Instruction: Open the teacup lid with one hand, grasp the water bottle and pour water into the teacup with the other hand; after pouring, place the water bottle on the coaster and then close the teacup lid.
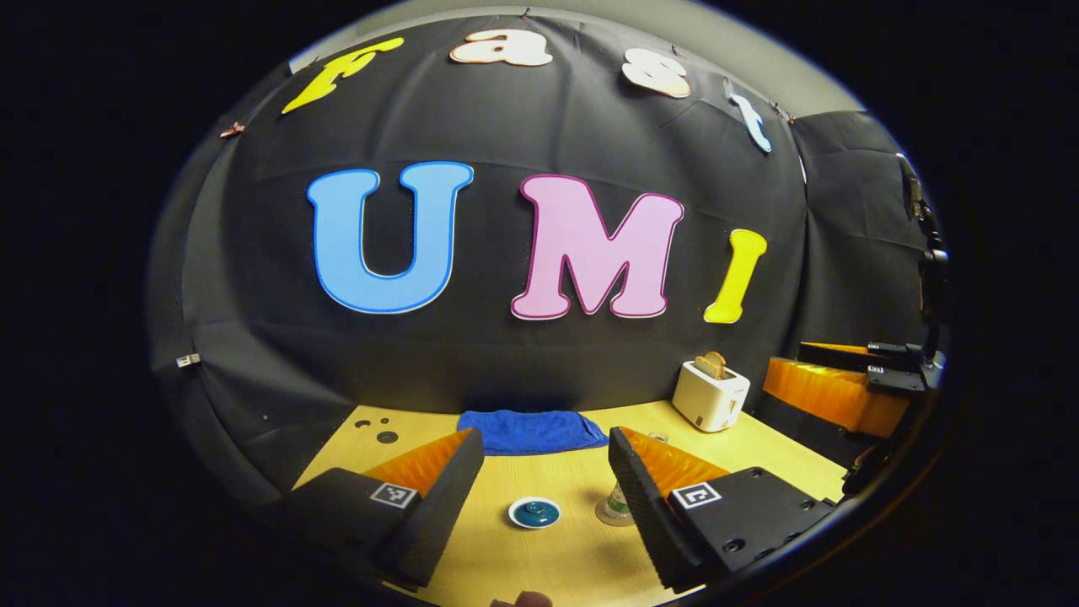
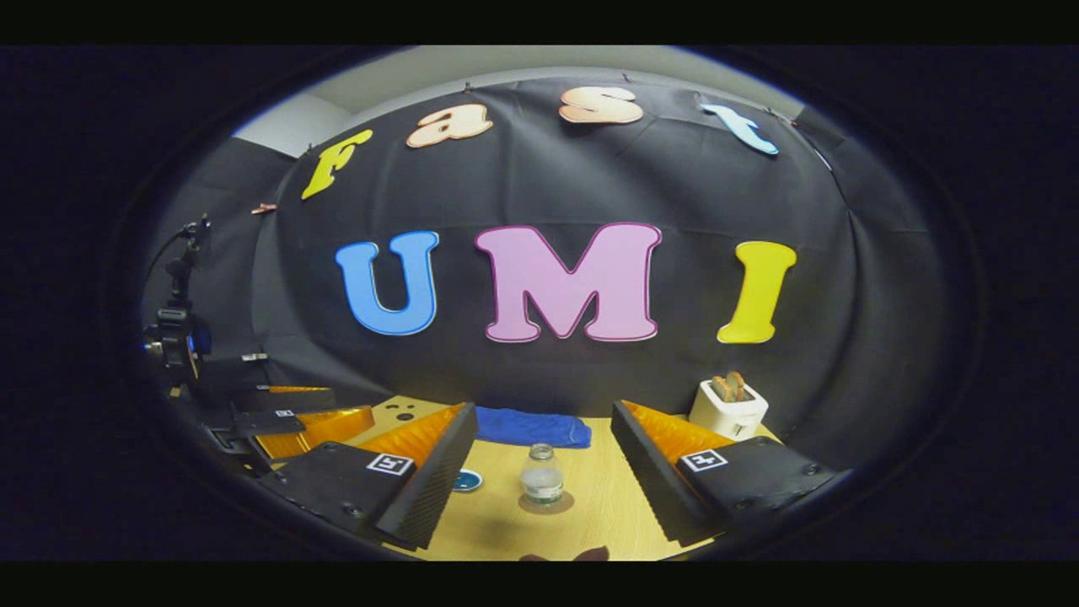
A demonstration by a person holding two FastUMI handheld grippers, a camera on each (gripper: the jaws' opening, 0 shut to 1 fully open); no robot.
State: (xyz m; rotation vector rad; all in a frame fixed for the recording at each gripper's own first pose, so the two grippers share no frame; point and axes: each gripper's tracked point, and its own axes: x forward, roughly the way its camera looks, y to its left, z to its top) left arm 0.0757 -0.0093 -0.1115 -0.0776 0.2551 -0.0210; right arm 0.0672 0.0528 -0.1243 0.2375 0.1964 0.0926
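The teacup, with its dark blue lid on, stands on the wooden table between the fingers of my left gripper, which is open and holds nothing. In the right gripper view the cup peeks out from behind the left finger. A small clear water bottle stands upright on a round coaster, centred ahead of my open right gripper. In the left gripper view the bottle is half hidden behind the right finger. Both grippers hover above the table's near edge, well short of the objects.
A folded blue cloth lies at the table's back edge by the black wall. A white toaster with bread in it stands at the back right. Small dark holes mark the back left corner of the table.
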